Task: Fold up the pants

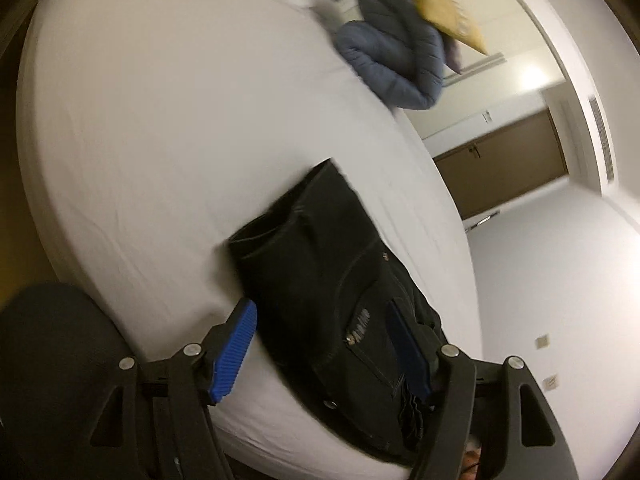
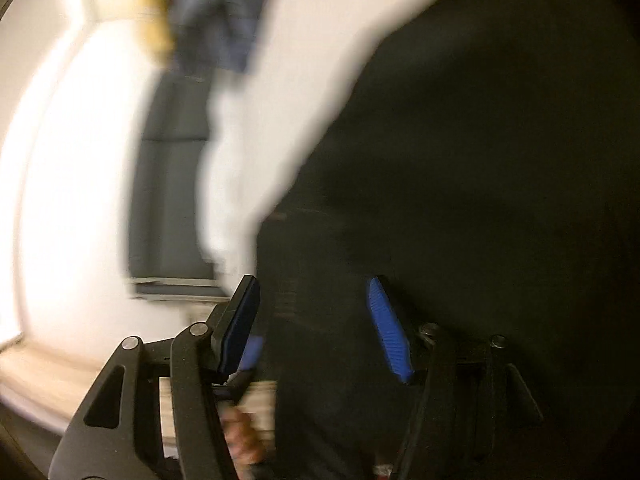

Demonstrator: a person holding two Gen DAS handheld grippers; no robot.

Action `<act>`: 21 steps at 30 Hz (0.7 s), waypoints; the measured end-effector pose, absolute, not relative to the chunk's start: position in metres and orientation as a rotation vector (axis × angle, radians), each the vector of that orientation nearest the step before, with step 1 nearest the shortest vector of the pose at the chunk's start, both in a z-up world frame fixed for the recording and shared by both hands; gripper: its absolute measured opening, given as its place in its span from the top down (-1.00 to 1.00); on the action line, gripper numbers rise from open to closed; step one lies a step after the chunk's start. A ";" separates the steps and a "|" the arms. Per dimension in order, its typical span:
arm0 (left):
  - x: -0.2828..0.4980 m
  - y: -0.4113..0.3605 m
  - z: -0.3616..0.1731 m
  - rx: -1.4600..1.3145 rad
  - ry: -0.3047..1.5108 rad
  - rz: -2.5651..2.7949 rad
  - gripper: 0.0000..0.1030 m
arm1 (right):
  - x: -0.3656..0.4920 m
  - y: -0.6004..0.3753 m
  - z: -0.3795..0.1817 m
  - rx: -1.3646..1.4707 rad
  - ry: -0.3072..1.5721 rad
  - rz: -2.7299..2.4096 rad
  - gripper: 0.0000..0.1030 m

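blue ribbed pads of the left gripper (image 1: pixel 326 350) stand wide apart, and the black denim pants (image 1: pixel 320 264) run between them: one pad is bare at the cloth's edge, the other half sunk in dark folds near the waistband and rivets. whether that gripper pinches any fabric i cannot tell. the right gripper (image 2: pixel 320 328) also has its fingers spread wide, with dark cloth filling the gap and most of that blurred view; no firm grasp shows there. beyond, the pants lie bunched on the white bed sheet (image 1: pixel 160 140), close to the mattress edge. farther off, a blue quilted jacket (image 1: pixel 392 48) and a tan cushion (image 1: pixel 440 12) sit at the bed's far side. judging by the rumpled heap, no neat fold exists yet; spreading flat and folding both remain.
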State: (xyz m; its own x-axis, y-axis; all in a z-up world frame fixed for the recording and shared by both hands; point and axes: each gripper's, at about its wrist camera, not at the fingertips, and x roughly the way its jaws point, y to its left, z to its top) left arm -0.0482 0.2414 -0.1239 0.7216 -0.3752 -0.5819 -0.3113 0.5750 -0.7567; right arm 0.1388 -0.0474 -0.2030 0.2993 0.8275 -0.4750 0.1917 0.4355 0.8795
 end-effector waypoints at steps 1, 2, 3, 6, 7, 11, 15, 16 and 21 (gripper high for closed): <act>-0.046 0.245 -0.130 -1.013 0.807 -0.038 -0.35 | 0.140 -0.047 -0.209 1.057 1.235 0.531 0.54; -0.044 0.248 -0.134 -1.038 0.813 -0.040 -0.35 | 0.142 -0.047 -0.212 1.066 1.241 0.526 0.55; -0.043 0.251 -0.138 -1.064 0.816 -0.031 -0.35 | 0.143 -0.047 -0.213 1.096 1.243 0.528 0.54; -0.043 0.254 -0.144 -1.101 0.807 -0.023 -0.37 | 0.143 -0.040 -0.196 1.028 1.254 0.529 0.47; -0.041 0.255 -0.147 -1.114 0.809 -0.028 -0.37 | 0.144 -0.037 -0.191 1.018 1.245 0.545 0.47; -0.030 0.256 -0.151 -1.144 0.814 -0.044 -0.37 | 0.151 -0.017 -0.176 1.019 1.212 0.632 0.47; -0.012 0.257 -0.157 -1.180 0.822 -0.071 -0.32 | 0.169 0.015 -0.171 0.977 1.242 0.678 0.16; -0.009 0.257 -0.158 -1.184 0.826 -0.071 -0.23 | 0.174 0.021 -0.176 0.965 1.264 0.663 -0.13; -0.012 0.258 -0.168 -1.211 0.853 -0.078 0.52 | 0.179 0.022 -0.207 1.033 1.295 0.603 -0.15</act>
